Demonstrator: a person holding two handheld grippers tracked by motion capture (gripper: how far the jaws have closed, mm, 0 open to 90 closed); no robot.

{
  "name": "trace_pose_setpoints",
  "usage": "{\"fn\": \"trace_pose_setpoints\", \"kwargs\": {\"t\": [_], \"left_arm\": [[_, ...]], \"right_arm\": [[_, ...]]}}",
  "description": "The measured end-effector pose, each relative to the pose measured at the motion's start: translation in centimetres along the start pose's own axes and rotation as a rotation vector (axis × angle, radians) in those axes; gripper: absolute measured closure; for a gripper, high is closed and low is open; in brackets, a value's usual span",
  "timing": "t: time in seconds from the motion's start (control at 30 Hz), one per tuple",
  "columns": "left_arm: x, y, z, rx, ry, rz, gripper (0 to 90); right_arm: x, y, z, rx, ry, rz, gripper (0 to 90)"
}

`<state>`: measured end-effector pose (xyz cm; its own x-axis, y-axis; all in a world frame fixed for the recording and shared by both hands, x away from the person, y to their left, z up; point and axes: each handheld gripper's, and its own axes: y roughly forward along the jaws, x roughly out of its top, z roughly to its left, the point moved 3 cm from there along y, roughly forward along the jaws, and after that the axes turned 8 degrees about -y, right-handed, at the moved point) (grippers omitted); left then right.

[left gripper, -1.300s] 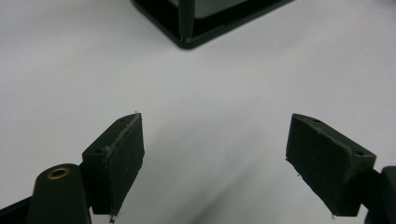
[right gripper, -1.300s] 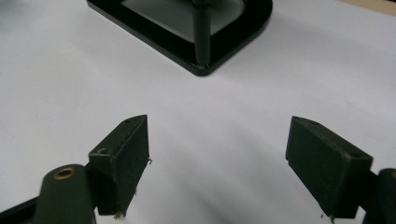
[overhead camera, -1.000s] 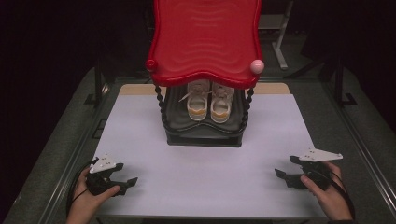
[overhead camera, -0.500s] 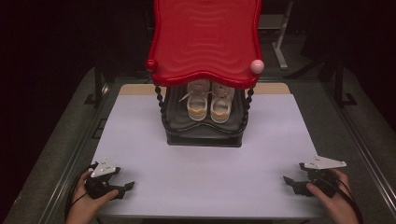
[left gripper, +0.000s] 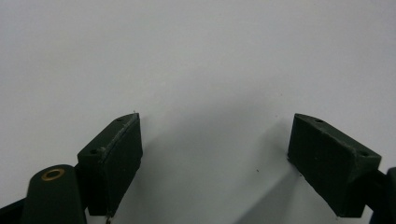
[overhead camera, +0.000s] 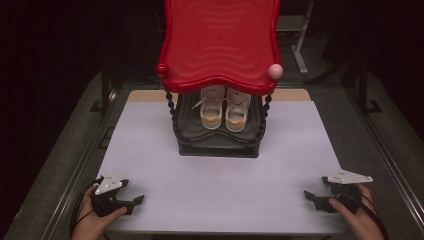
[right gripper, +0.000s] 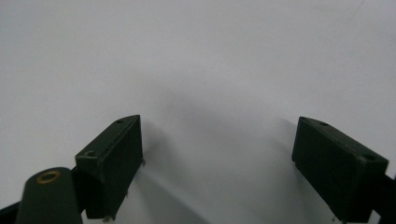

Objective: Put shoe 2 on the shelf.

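- I see my left hand-held gripper [overhead camera: 131,200] low at the near left corner of the white-topped desk [overhead camera: 215,190], its black jaws spread wide with nothing but bare white surface between them – the left gripper view shows the same gap.
- My right hand-held gripper [overhead camera: 316,196] sits at the near right corner, jaws pointing inward across the desk; they have just been opening and stand wide apart, with nothing between the pads [right gripper: 114,158].
- A grey three-cornered plate [overhead camera: 349,176] tops the right one; a matching plate sits on the left.
- Nearest thing to both grippers is the two-tier stand – a glossy red wavy-edged top tray [overhead camera: 220,45] over a black lower tray [overhead camera: 217,142], joined by black beaded posts – standing at the middle of the desk, well apart from either gripper.
- A pair of white sneakers with tan trim [overhead camera: 224,107] stands side by side on the black lower tray, toes toward me, under the red tray.
- A pale pink knob [overhead camera: 275,71] caps the red tray's front right corner.
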<state>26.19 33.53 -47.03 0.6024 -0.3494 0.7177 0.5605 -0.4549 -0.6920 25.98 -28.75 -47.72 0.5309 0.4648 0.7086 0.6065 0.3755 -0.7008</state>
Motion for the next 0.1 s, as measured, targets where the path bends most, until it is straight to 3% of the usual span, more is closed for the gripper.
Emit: {"fn": "trace_pose_setpoints", "kwargs": {"t": [0.1], "left_arm": [[-0.03, -0.01, -0.02, 0.002, 0.001, -0.002, 17.0]], "right_arm": [[-0.02, 0.0, 0.0, 0.0, 0.0, -0.002, 15.3]]}}
